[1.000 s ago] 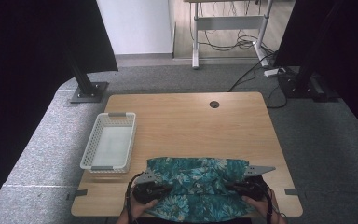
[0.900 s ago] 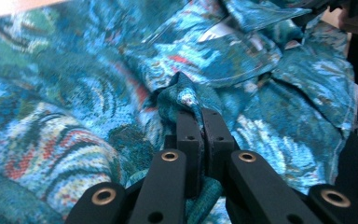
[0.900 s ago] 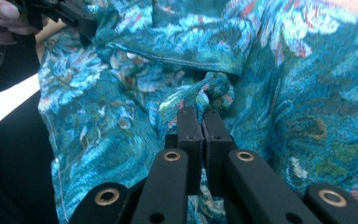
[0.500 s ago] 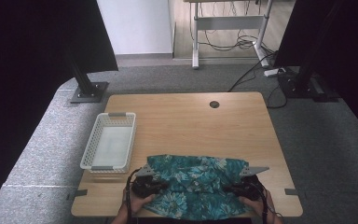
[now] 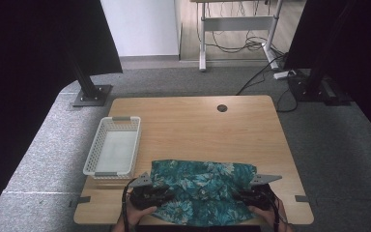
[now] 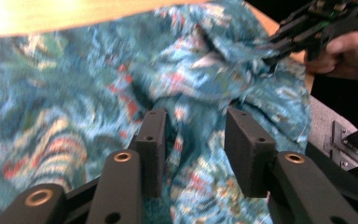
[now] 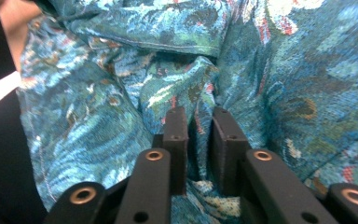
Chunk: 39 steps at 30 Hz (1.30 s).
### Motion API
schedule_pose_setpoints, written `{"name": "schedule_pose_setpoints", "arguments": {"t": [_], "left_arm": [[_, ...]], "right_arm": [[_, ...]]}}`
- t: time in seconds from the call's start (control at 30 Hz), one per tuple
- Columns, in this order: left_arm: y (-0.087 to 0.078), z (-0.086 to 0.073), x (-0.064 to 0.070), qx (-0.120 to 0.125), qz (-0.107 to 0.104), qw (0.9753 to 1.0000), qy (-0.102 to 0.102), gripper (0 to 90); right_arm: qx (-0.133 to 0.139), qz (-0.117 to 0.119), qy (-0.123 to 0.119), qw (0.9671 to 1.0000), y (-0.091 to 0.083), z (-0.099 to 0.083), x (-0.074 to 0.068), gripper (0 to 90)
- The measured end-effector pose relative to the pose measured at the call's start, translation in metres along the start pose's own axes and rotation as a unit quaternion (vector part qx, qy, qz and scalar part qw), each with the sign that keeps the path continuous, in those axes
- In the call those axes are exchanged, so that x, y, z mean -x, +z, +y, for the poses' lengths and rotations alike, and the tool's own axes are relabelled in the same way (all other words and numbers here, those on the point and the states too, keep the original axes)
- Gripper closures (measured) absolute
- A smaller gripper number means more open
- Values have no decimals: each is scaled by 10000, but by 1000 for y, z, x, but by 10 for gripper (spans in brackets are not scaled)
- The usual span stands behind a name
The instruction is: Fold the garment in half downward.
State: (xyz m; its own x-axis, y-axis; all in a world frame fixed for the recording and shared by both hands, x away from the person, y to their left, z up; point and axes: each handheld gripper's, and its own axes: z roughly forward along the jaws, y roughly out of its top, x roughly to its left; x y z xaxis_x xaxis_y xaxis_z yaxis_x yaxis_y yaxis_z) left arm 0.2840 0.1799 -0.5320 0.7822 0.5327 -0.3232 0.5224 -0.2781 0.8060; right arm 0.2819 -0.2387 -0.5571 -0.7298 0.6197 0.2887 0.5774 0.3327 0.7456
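Note:
A teal floral cloth lies rumpled at the near edge of the wooden table, partly hanging over the front. My left gripper rests on its left part. In the left gripper view the left gripper stands open, a raised fold of cloth between the jaws without being pinched. My right gripper sits on the cloth's right part. In the right gripper view the right gripper is shut on a ridge of the cloth. The right gripper also shows far off in the left gripper view.
A white mesh basket stands with nothing in it at the table's left side, just beyond the cloth's left corner. A round cable hole sits near the far edge. Black stands and cables lie on the floor beyond the table.
Both grippers and the cloth have slid a little toward the near edge. More of the cloth now hangs over the front.

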Motion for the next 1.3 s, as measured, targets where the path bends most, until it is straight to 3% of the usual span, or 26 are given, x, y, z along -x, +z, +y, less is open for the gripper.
{"name": "schedule_pose_setpoints", "arguments": {"t": [0.17,0.33,0.63,1.0,1.17,1.3], "left_arm": [[9,13,-1,29,40,9999,101,520],[25,21,-12,-150,134,9998,-70,469],[54,21,-26,-588,182,9971,-448,455],[55,14,-20,-552,55,9980,-313,466],[55,12,-20,-495,56,9984,-269,470],[55,12,-18,-515,99,9985,-175,471]], "right_arm": [[17,-25,-9,10000,-3,0,-2,695],[149,21,109,9998,-8,2,-2,573],[269,7,154,9995,-6,24,-4,507],[-213,9,254,9995,26,58,-2,433],[-451,165,408,9980,42,64,4,395],[-589,218,473,9969,52,63,6,420]]}}
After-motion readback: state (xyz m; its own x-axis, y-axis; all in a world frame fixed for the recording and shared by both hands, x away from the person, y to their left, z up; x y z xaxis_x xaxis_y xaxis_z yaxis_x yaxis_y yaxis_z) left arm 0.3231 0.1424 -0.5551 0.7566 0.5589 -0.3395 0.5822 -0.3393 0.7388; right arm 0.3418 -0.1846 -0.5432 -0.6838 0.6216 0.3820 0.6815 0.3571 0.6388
